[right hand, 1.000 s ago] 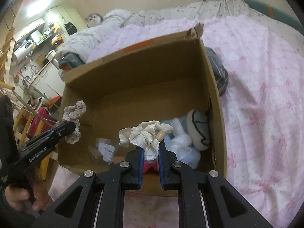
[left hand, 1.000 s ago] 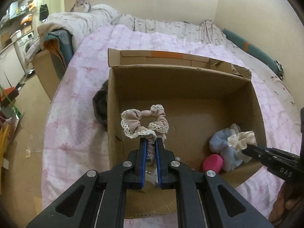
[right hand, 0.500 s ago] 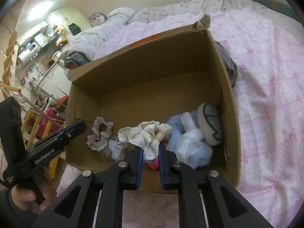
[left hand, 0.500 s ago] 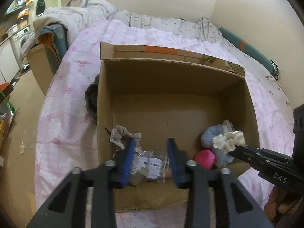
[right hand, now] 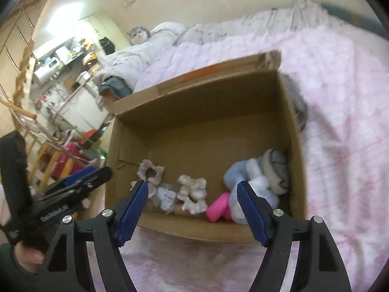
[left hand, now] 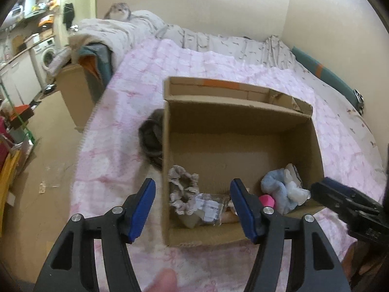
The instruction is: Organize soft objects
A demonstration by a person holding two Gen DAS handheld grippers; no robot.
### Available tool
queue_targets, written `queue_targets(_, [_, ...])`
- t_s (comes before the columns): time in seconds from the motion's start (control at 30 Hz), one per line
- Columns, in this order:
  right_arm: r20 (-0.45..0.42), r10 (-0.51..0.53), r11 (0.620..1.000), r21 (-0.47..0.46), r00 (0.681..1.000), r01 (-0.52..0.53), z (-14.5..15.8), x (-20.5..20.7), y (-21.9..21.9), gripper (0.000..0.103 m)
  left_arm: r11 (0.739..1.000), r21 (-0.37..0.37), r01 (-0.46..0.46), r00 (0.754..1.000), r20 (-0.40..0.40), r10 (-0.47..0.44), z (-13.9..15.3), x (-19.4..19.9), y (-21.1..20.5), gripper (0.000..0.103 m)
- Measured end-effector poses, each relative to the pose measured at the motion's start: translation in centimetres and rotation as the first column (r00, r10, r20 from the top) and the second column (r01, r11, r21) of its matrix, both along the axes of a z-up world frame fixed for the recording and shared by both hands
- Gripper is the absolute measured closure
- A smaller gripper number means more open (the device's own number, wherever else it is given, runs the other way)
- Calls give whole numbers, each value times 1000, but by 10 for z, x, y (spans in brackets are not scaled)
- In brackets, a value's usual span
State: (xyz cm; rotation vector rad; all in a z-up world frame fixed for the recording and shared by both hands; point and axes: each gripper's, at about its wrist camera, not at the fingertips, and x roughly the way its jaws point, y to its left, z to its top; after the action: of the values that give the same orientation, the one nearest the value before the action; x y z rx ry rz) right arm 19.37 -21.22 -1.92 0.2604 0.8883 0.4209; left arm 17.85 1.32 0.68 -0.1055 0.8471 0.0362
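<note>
An open cardboard box (left hand: pixel 166 146) (right hand: pixel 199 131) stands on a pink quilt. On its floor lie a beige lace scrunchie (left hand: pixel 182 185) (right hand: pixel 149 174) at the left and a cream ruffled scrunchie (right hand: pixel 192 192) near the middle. A blue and white plush (left hand: pixel 279 189) (right hand: pixel 245 172) and a pink soft item (left hand: pixel 266 199) (right hand: pixel 217 206) sit at the right. My left gripper (left hand: pixel 192 183) hovers above the box's near left corner, jaws opening, nothing pressed between them. My right gripper (right hand: pixel 192 185) hangs above the near edge, jaws opening, holding nothing.
A clear packet with a label (left hand: pixel 209 206) lies among the scrunchies. A dark grey fabric item (left hand: pixel 150 141) (right hand: pixel 297 102) sits on the quilt against the box's outer side. A cat (left hand: pixel 119 12) rests on piled bedding at the far end. The floor drops off left of the bed.
Both grippers went from shut to open and drew up and back from the box. The beige scrunchie and then the cream scrunchie dropped from them onto the box floor.
</note>
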Motion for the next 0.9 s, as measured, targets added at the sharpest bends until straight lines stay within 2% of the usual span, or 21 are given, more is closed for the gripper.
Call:
queue_targets(0.07, [46,-5,1000,-10,999,5,15,-10,1,11,1000,16,-11,1000,17,11,9,-9,2,42])
queue_targets(0.1, [68,-10,1000,-17,998,11,22,-14,1,2,1000,10,-9,1000,30,8,15,-16,3,40])
queue_targets(0.13, [94,-21,999,-33,995,24,31,-21,2,0,1000,2,-6,999,42,6,20,-22,4,34])
queue_targets(0.3, [155,-55,996,-58,986,65,60,-49,-2,0,999,-8,-39,992,121,40,42,-61,13,14])
queue_targets(0.43, [206,-76,992,-87,976,96,77,-76,-5,0,1000,11,-28,990,142,26,50,-89,16,1])
queue_targets(0.6, [220,-91,982,-141,971,124,78,-106,-6,0,999,43,-20,980,200,11,51,-127,15,1])
queue_targets(0.77, [238,-82,973,-190,968,129,67,-132,-3,0,999,42,-14,981,196,6,41,-146,11,1])
queue_targets(0.9, [251,-100,968,-198,963,152,50,-142,-5,0,995,95,6,981,195,-24,24,-151,0,1])
